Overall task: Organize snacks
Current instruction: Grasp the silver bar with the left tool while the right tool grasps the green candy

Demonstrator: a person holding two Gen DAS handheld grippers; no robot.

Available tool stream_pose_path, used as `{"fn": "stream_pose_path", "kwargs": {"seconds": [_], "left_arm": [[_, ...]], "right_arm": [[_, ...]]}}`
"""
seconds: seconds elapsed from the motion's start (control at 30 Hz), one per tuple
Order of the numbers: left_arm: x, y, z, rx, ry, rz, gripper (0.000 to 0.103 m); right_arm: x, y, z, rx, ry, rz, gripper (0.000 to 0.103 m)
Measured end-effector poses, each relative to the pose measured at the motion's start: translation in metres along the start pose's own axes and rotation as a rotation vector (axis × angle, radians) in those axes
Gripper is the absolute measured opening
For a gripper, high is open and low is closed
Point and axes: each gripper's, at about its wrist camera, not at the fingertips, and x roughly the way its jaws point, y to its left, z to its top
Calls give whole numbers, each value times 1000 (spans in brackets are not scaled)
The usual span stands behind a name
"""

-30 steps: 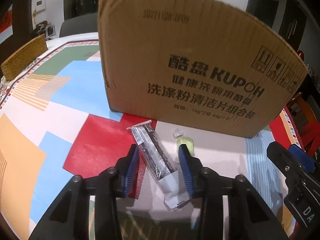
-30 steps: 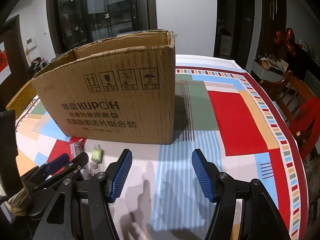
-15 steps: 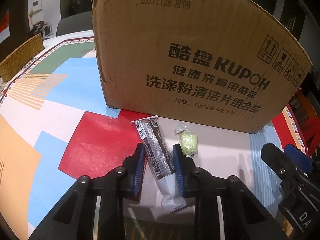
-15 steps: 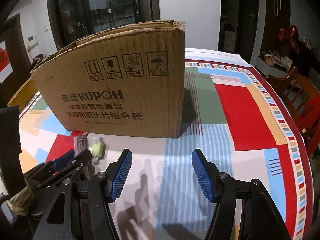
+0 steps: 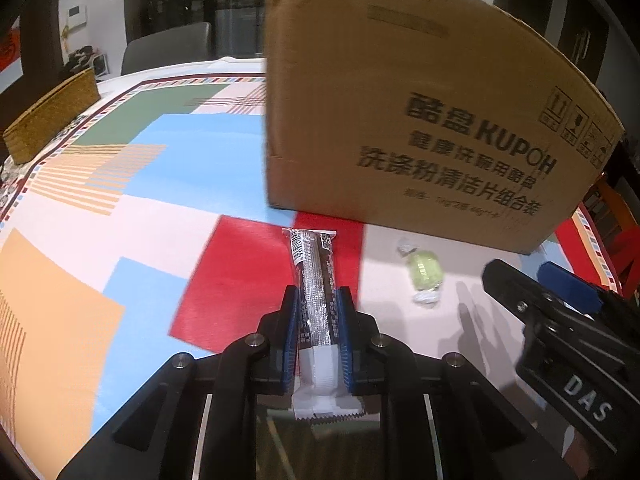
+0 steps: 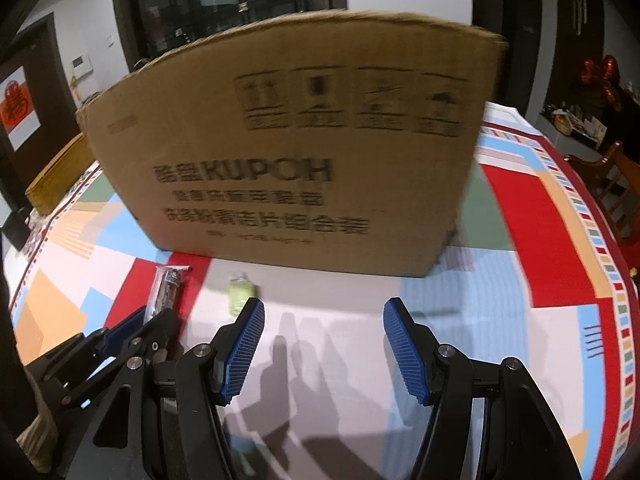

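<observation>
Left wrist view: one snack bar (image 5: 316, 296), one green candy (image 5: 426, 270), one cardboard box (image 5: 420, 120).

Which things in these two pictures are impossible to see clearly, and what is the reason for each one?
- Inside of the brown cardboard box: hidden in both views by its tall front wall.
- Small print on the box: motion-blurred in the right wrist view.
- Label of the dark snack bar in a silver wrapper: too small; the left hand-held gripper covers its lower part.
- Small green wrapped candy: blurred in the right wrist view.
</observation>
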Motion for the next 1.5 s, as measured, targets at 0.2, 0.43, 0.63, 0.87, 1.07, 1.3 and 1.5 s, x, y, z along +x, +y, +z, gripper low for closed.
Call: {"fn": "stream_pose_path", "kwargs": {"seconds": [0.2,0.43,0.63,0.87,1.07,1.3,1.5], "left_arm": [[-7,21,-3,-18,-4,23,19],[-11,38,-6,-13,-16,40,18],[-15,42,-8,-16,-26,43,18],[-21,50,-8,-36,-36,45,17],[-29,51,-6,-37,-51,35,17],[-48,48,-6,-25,-81,19,17],[-63,45,-4,-16,-102,10,17]], "right_arm": [[13,24,1,-39,16,23,63],[35,41,2,-62,68,31,43],[37,51,3,-99,59,-7,20],[33,63,2,-101,58,6,20],[20,66,-1,-98,43,18,20],[-1,55,-1,-92,16,26,20],[-18,46,2,-78,-10,34,20]]}}
